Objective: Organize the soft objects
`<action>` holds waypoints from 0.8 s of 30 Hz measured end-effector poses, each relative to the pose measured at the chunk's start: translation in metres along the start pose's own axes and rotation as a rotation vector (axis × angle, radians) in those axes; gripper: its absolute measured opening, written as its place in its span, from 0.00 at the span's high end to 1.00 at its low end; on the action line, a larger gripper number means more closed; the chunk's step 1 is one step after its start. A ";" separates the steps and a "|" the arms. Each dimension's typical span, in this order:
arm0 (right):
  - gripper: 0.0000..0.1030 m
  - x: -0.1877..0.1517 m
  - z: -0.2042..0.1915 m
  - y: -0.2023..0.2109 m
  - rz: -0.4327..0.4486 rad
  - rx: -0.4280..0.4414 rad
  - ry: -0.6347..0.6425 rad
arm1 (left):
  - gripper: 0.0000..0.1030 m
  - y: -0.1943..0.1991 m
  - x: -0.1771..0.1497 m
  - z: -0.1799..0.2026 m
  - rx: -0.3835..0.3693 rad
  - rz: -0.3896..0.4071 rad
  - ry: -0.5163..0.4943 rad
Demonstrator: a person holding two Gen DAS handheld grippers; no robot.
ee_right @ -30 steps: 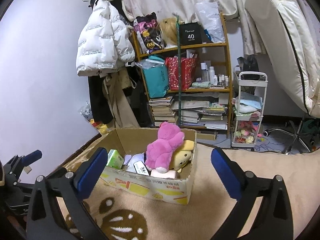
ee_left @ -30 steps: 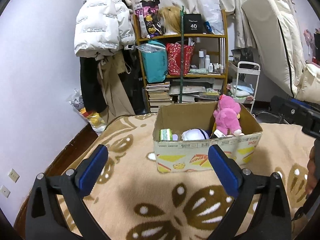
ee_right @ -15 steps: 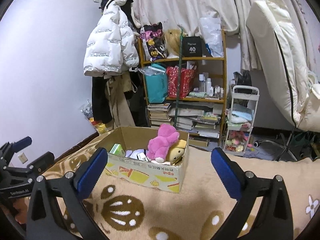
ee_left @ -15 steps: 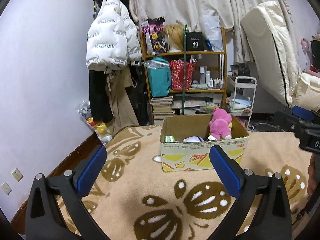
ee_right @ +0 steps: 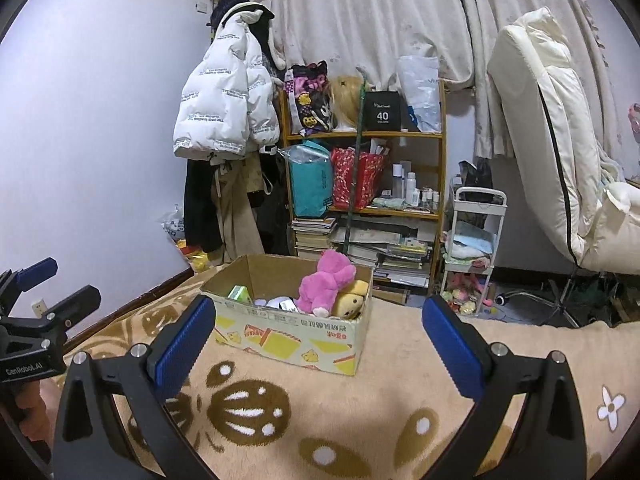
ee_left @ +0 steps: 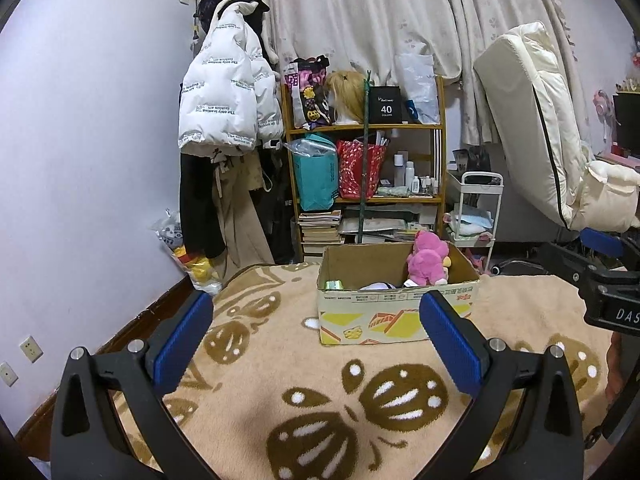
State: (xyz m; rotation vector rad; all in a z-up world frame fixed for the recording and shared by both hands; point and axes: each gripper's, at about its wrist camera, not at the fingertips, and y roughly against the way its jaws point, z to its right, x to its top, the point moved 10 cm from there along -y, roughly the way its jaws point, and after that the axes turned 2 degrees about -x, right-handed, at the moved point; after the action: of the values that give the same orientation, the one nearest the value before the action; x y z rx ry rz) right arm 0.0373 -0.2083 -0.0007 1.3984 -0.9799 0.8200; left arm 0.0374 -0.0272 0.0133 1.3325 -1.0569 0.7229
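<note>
Your left hand-held gripper (ee_left: pixel 316 336) is spread wide with nothing between its blue pads (ee_left: pixel 180 344), held above the beige blanket (ee_left: pixel 280 364) with the brown flower pattern. Your right hand-held gripper (ee_right: pixel 318 338) is just as wide and also empty.

The cardboard box (ee_right: pixel 288 334) stands on the blanket ahead of both of you, near the far edge, well apart from either set of fingers. In the right wrist view it lies left of centre; in the left wrist view it lies right of centre. Inside it, the pink plush toy (ee_right: pixel 326 282) leans against the right-hand wall, with the yellow plush toy (ee_right: pixel 352 300) pressed just beside it on the near right. A green packet (ee_right: pixel 240 293) sits at the left end of the box, and a white and purple soft item (ee_right: pixel 276 302) lies between the packet and the pink toy.

Beyond the box, a wooden shelf (ee_right: pixel 364 134) with bags, bottles and stacked books stands against the curtain, a white puffer jacket (ee_left: pixel 224 108) hangs to its left, and a small white cart (ee_right: pixel 474 240) stands to its right.
</note>
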 end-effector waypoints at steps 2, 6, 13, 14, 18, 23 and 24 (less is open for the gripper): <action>0.00 -0.001 0.002 0.001 0.002 -0.004 -0.007 | 0.01 -0.001 -0.001 0.000 -0.002 0.000 0.004; 0.00 -0.003 0.009 0.000 0.007 -0.027 0.006 | 0.01 -0.006 -0.003 0.000 -0.007 -0.008 0.021; 0.00 -0.007 0.023 -0.012 -0.015 -0.040 -0.039 | 0.01 -0.017 -0.005 0.001 -0.013 -0.021 0.035; 0.00 -0.008 0.025 -0.013 -0.018 -0.043 -0.044 | 0.01 -0.019 -0.005 0.002 -0.015 -0.023 0.036; 0.00 -0.014 0.030 -0.016 -0.030 -0.058 -0.048 | 0.01 -0.024 -0.007 0.003 -0.009 -0.026 0.039; 0.00 -0.015 0.034 -0.020 -0.031 -0.064 -0.049 | 0.01 -0.025 -0.007 0.003 -0.012 -0.029 0.034; 0.00 -0.015 0.034 -0.019 -0.034 -0.063 -0.044 | 0.01 -0.027 -0.007 0.004 -0.015 -0.032 0.031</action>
State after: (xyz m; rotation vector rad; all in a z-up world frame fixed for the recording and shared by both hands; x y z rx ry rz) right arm 0.0465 -0.2416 -0.0241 1.3803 -1.0053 0.7299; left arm 0.0578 -0.0342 -0.0046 1.3186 -1.0123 0.7083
